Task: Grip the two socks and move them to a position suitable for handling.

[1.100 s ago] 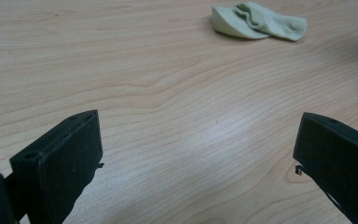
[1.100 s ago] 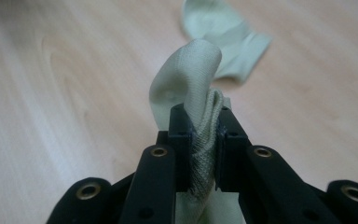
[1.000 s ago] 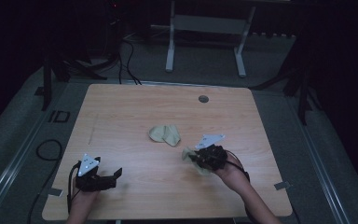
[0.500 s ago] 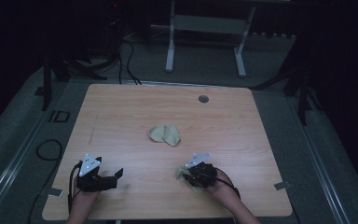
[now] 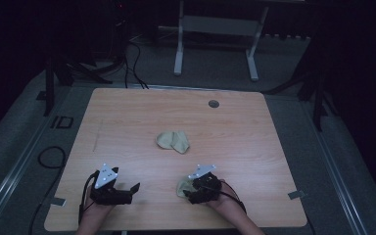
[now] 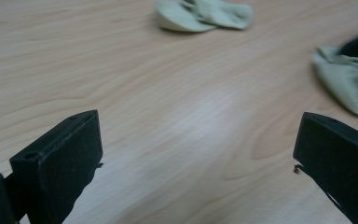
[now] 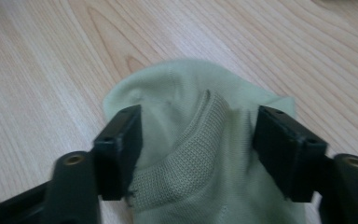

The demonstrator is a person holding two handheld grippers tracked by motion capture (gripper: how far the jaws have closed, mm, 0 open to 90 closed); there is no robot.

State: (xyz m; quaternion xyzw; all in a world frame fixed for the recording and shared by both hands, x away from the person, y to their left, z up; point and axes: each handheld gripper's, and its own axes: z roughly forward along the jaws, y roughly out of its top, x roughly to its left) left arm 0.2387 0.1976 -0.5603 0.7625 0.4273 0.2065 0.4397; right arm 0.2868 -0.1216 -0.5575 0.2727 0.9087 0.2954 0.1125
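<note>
- Bearing everything: wooden table.
- Right gripper: jaws just opened, apart, straddling the near sock without pressing it.
- Left gripper: jaws wide apart, nothing between.
- Near sock: pale green, lying at the table's near edge, ribbed cuff toward the gripper, long axis running away from it.

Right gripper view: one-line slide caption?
Right gripper, jaws just opened, straddling a pale green sock lying on the wooden table.
</note>
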